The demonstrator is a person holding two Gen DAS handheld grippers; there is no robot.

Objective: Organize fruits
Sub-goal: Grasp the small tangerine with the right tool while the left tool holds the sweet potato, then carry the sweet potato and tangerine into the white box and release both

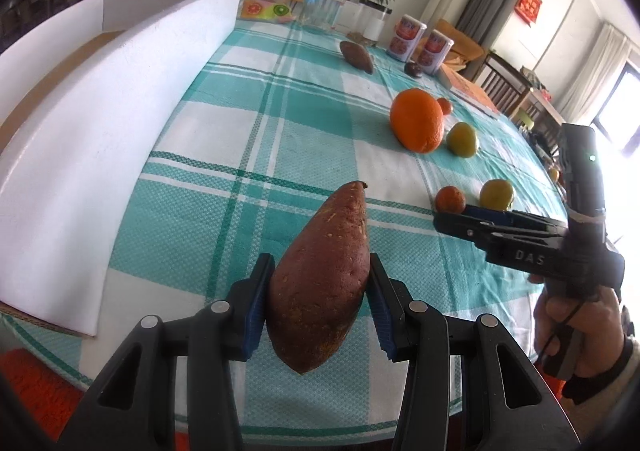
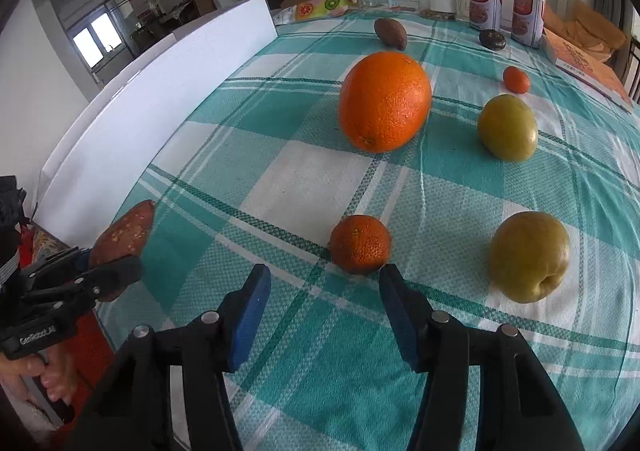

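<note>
Holding the sweet potato (image 1: 318, 277) by its thick middle is where I see the first risk: my left gripper (image 1: 320, 303) has its jaws closed on the flanks, and the pointed tip reaches well forward of them over the surface (image 1: 248, 155). That skin tapers both ways from the pads, so a quick roll of the wrist could let it swivel or slide out and knock the fruit laid out ahead.

The second risk sits at my right gripper (image 2: 325, 309). Its jaws stand partly apart with nothing between them, only checked cloth. The small mandarin (image 2: 360, 244) lies just ahead of them, nearest the right-hand finger and off their centre line. Going straight in from here, I judge that finger would strike the mandarin and send it rolling; round fruit on a cloth needs little push. The gap also looks barely wider than the mandarin, so I would want it centred before closing.

Beyond the right jaws sit a large orange (image 2: 385, 101) ahead, a green pear (image 2: 529, 256) to the right, and another green fruit (image 2: 507, 127) farther off.
</note>
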